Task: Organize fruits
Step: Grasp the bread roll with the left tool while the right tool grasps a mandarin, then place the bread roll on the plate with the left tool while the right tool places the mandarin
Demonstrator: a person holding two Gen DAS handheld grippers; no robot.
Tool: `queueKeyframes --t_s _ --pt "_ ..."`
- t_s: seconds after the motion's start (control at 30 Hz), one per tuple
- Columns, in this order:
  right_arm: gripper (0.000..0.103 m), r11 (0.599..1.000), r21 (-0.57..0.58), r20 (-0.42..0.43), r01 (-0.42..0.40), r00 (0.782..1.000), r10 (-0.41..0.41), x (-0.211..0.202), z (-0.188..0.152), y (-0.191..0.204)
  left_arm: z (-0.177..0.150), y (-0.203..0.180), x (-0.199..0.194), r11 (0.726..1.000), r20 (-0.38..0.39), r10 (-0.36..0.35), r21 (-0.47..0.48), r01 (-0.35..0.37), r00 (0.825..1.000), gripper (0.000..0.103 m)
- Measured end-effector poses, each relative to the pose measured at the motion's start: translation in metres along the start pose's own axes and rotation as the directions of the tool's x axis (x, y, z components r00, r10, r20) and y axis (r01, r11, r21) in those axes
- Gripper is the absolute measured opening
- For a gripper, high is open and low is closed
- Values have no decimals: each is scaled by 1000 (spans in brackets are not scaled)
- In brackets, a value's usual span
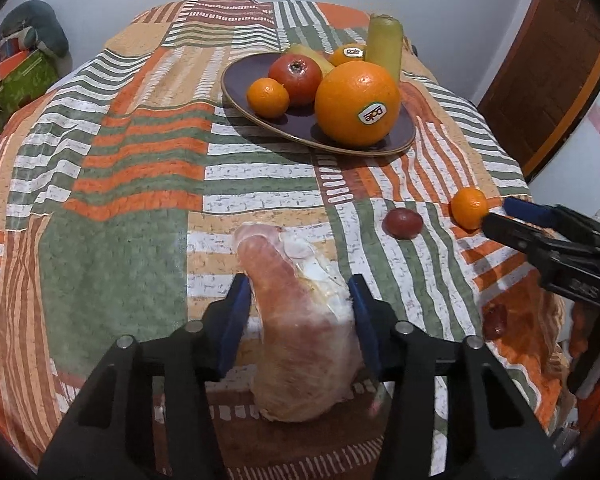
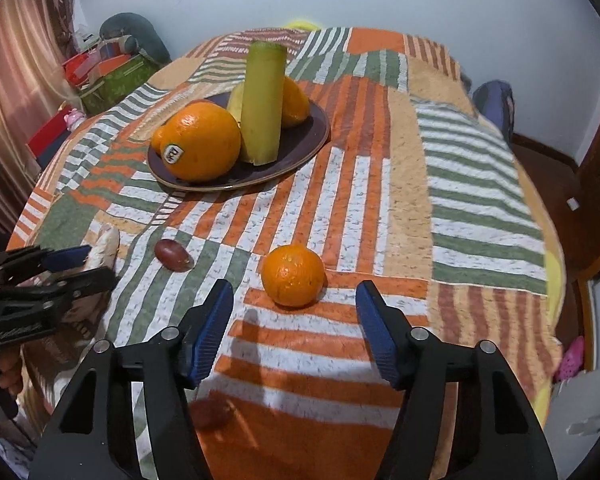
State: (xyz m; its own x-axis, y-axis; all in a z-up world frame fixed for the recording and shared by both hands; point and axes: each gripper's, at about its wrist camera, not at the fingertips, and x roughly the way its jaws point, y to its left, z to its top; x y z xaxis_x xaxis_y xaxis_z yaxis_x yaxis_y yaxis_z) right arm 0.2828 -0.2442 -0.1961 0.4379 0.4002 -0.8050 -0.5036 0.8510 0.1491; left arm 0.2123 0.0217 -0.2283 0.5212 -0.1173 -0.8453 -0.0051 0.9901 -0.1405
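The left tool (image 1: pixel 298 300) grips a pale pinkish tuber-like piece (image 1: pixel 300 336) low over the patterned worktop (image 1: pixel 140 200). The right tool (image 2: pixel 296 308) gapes wide just short of the loose mandarin (image 2: pixel 293 275). Collecting seems underway; next comes closing on it, then carrying to the plate (image 2: pixel 300 148).

Right gripper open before a loose mandarin

The right gripper (image 2: pixel 294 314) stood with jaws wide apart, the mandarin (image 2: pixel 293 275) on the striped tablecloth (image 2: pixel 380 184) just beyond its fingertips; a dark plate (image 2: pixel 300 148) of fruit lay farther back.
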Motion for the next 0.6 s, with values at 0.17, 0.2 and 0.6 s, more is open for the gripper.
queueKeyframes --t_s 0.17,0.2,0.6 --pt "41 999 37 -42 -27 999 28 19 3 -4 0 3 -5 1000 4 -25 -5 25 1000 44" --pt "38 999 35 -48 -28 998 30 20 3 -3 0 2 -6 1000 6 -28 -2 28 1000 43" --pt "34 1000 8 -2 -27 1000 27 7 8 4 6 0 -31 998 66 -57 19 56 996 21"
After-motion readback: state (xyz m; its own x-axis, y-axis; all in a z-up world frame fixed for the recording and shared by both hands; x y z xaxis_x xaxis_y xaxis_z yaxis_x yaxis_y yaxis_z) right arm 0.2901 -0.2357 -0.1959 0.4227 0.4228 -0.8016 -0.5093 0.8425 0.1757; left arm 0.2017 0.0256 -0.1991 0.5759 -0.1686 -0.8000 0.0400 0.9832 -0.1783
